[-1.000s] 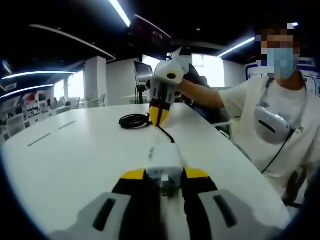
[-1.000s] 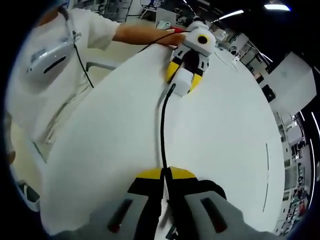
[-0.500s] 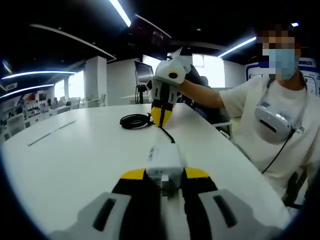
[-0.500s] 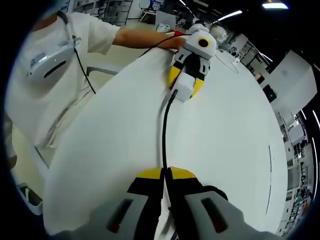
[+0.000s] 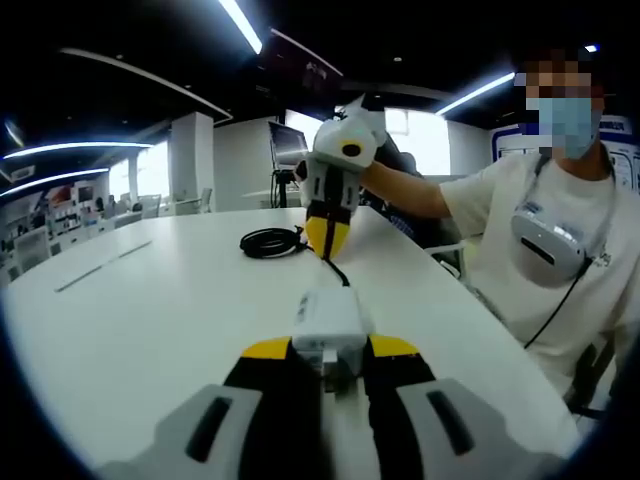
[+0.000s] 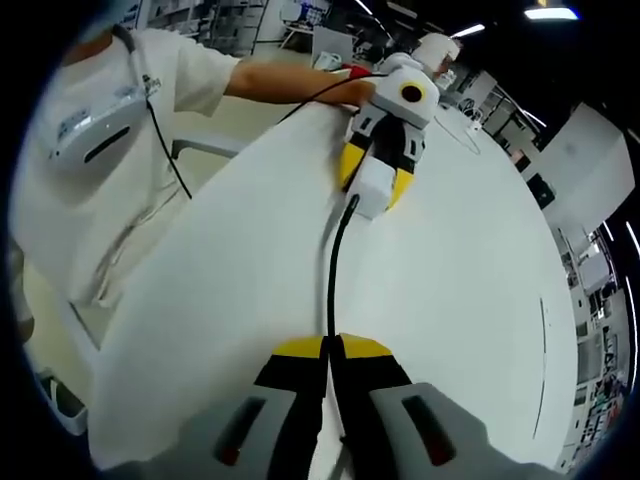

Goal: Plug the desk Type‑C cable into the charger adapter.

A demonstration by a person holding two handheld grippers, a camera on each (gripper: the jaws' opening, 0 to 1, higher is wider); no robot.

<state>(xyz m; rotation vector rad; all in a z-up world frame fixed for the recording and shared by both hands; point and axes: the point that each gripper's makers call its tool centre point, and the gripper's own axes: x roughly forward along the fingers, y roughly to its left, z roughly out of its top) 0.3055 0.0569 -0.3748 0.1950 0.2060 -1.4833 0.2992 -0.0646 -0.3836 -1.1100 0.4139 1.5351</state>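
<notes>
My left gripper (image 5: 328, 352) is shut on a white charger adapter (image 5: 327, 318), held just above the white table (image 5: 150, 300). A black Type-C cable (image 5: 335, 268) runs from the adapter's far end to my right gripper (image 5: 326, 238), which is shut on it further along the table; a black coil of cable (image 5: 268, 241) lies behind. In the right gripper view my right gripper (image 6: 328, 347) pinches the black cable (image 6: 334, 275), which leads straight ahead to the adapter (image 6: 371, 188) between the left gripper's yellow fingers (image 6: 352, 162). The plug end meets the adapter's face.
A person in a white shirt (image 5: 540, 230) stands at the table's right edge, arms reaching to both grippers. Office chairs and a monitor (image 5: 285, 145) stand beyond the far side. The table edge (image 6: 200, 290) falls away on the left of the right gripper view.
The right gripper has shifted slightly towards the left gripper along the cable. The adapter stays held in place.
</notes>
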